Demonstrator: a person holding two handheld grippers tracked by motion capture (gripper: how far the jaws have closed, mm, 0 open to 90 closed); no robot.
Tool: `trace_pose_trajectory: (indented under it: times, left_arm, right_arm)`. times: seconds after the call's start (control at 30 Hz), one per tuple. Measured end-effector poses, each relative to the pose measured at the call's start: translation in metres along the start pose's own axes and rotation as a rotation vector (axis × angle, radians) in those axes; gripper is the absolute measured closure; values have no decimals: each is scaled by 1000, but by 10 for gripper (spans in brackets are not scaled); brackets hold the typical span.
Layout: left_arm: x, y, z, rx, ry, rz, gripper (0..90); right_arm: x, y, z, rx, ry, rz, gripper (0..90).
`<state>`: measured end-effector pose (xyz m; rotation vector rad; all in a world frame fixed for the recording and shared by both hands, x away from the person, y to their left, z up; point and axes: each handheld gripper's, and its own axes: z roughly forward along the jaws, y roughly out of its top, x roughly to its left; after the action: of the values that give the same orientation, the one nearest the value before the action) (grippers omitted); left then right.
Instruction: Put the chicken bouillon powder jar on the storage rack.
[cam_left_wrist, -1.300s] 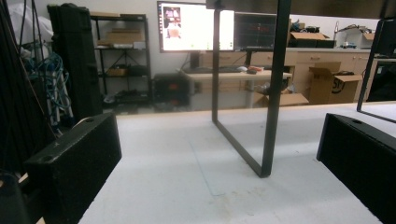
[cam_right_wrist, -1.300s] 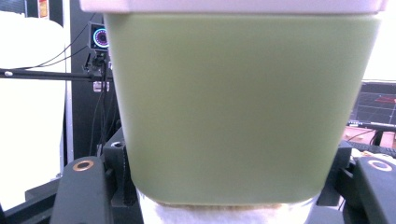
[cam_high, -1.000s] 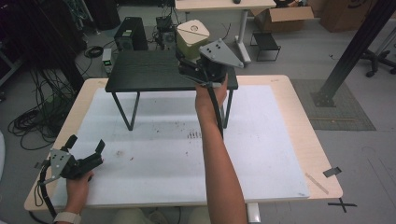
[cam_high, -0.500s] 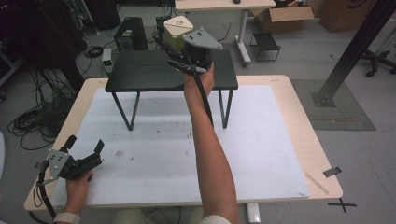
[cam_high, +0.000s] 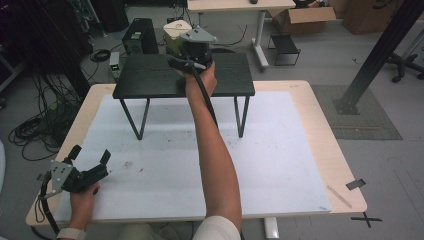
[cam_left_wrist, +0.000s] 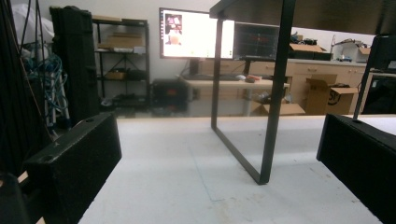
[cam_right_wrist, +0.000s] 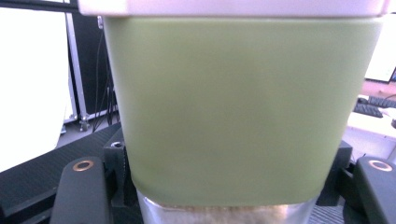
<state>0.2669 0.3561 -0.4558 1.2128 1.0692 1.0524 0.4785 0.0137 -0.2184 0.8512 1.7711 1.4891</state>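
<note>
A white-covered surface (cam_high: 280, 165) carries a small black table (cam_high: 150, 77) at its far side, its thin legs standing on the sheet. Above the black tabletop's far edge, the right tool (cam_high: 187, 50) holds a green container (cam_right_wrist: 238, 112) with a pale lid, jaws closed on its sides. Near the front left corner, the left tool (cam_high: 90, 157) rests low with jaws spread wide.

The right gripper (cam_high: 186, 52) and the green container (cam_high: 176, 36) held in it are carried leftward along the black stand (cam_high: 150, 80). The forearm is swung left with them.
</note>
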Motion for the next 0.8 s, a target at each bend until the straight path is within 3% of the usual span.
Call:
trace_pose_trajectory:
  times: [0.3,0.6,0.8]
  left_arm:
    - [1,0,-1,-5,-1,-5,2]
    - [1,0,-1,-5,-1,-4,2]
    - [0,0,0,-6,-1,-6,2]
  right_arm:
    - [-3,-4,17,89,22,37,293]
    - [-9,-9,24,160,40,70,292]
    - [-10,-9,25,168,49,83,292]
